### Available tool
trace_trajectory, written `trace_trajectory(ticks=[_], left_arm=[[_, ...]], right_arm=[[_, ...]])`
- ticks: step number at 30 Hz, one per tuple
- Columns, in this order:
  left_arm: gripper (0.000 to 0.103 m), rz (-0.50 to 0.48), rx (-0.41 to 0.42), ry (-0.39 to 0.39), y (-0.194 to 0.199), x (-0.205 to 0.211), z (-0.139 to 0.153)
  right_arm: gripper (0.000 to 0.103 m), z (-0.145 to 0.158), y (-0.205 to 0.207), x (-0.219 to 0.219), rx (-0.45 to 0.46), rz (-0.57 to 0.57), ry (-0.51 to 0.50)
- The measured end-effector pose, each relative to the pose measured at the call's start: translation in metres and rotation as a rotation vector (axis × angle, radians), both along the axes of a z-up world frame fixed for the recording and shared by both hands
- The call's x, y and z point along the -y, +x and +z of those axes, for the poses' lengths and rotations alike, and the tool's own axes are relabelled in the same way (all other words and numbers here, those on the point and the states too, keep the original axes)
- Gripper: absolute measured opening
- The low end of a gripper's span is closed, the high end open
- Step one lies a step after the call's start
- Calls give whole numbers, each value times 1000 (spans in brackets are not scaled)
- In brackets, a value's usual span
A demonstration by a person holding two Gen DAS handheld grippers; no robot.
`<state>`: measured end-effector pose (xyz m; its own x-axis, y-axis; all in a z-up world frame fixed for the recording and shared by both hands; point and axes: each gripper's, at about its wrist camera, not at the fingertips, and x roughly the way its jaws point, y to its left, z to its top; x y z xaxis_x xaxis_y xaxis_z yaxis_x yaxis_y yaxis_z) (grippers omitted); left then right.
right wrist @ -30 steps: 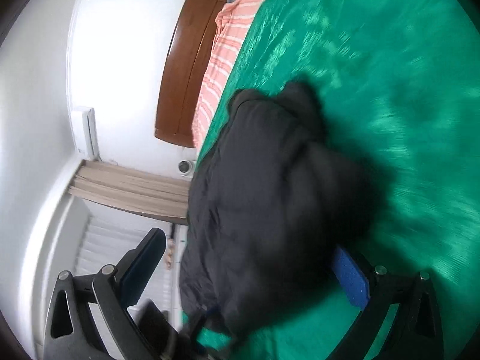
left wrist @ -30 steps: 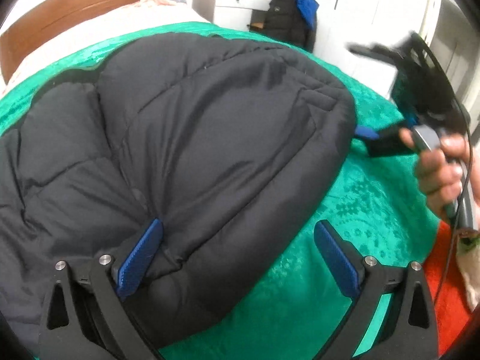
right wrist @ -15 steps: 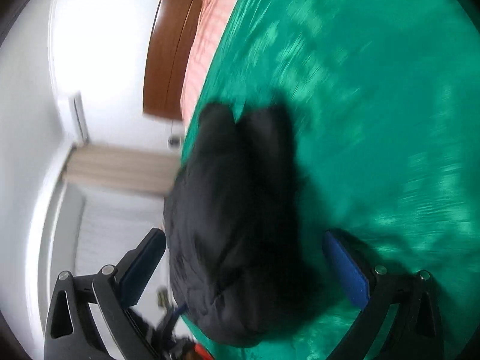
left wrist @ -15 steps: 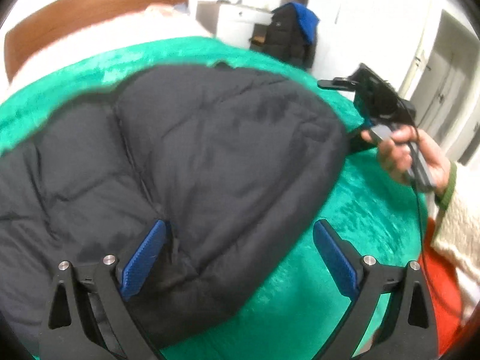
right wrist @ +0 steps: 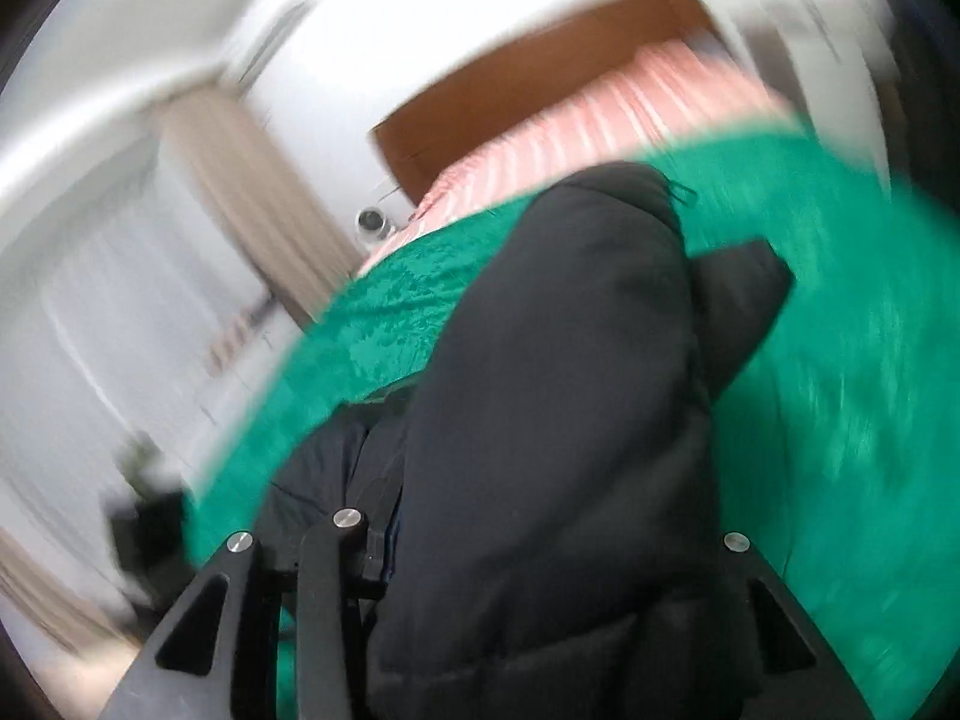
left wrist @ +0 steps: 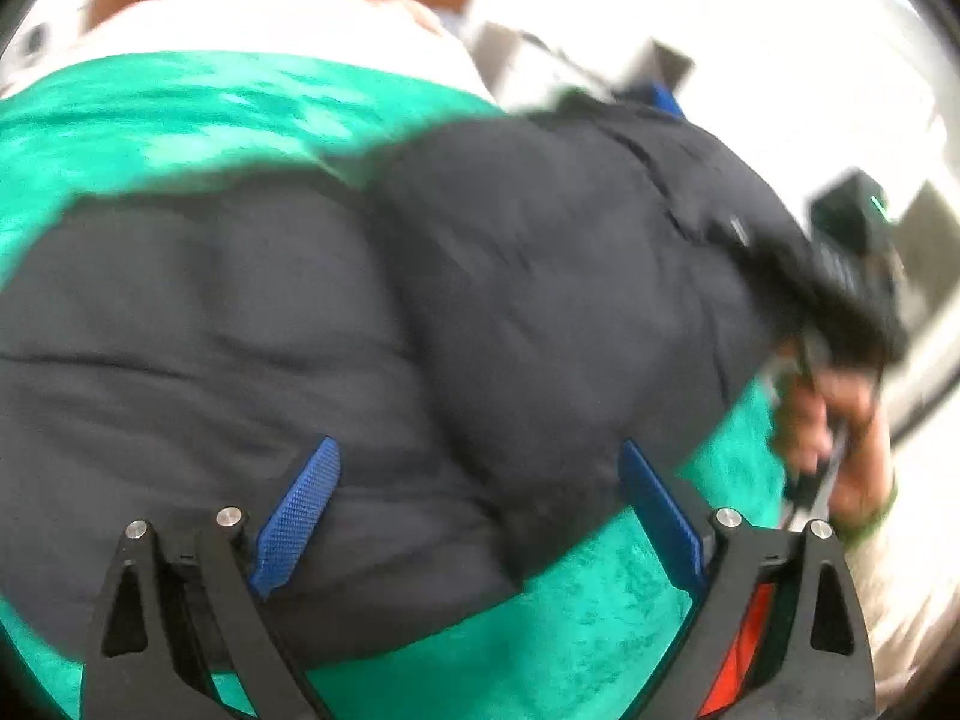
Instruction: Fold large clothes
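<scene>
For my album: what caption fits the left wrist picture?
Open left gripper over a black jacket on a green bed.

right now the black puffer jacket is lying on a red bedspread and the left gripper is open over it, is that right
Not quite. The bedspread is green, not red; both wrist views show it. The rest holds: the black puffer jacket lies on it, and in the left wrist view the left gripper is open, its blue pads spread wide over the jacket's near edge.
</scene>
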<state>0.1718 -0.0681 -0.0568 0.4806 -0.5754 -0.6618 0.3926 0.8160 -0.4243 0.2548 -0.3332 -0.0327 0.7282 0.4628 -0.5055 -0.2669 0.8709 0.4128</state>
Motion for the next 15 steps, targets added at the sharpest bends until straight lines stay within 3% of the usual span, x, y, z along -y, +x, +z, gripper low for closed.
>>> trace_trajectory(ticks=[3, 5, 8, 11, 13, 15], left_arm=[[96, 139, 32, -50, 3, -66, 19], [96, 202, 8, -129, 11, -107, 26], [98, 143, -64, -332, 30, -142, 30], [102, 32, -71, -459, 45, -149, 44], [102, -26, -70, -450, 55, -140, 57], [102, -73, -75, -377, 66, -127, 64]], right_arm=[[42, 35, -9, -93, 150, 66, -286], [42, 35, -18, -148, 219, 100, -442], [42, 11, -29, -229, 309, 143, -702], [42, -17, -39, -274, 353, 163, -857], [42, -28, -45, -296, 376, 175, -956], [42, -37, -51, -311, 400, 183, -1036]])
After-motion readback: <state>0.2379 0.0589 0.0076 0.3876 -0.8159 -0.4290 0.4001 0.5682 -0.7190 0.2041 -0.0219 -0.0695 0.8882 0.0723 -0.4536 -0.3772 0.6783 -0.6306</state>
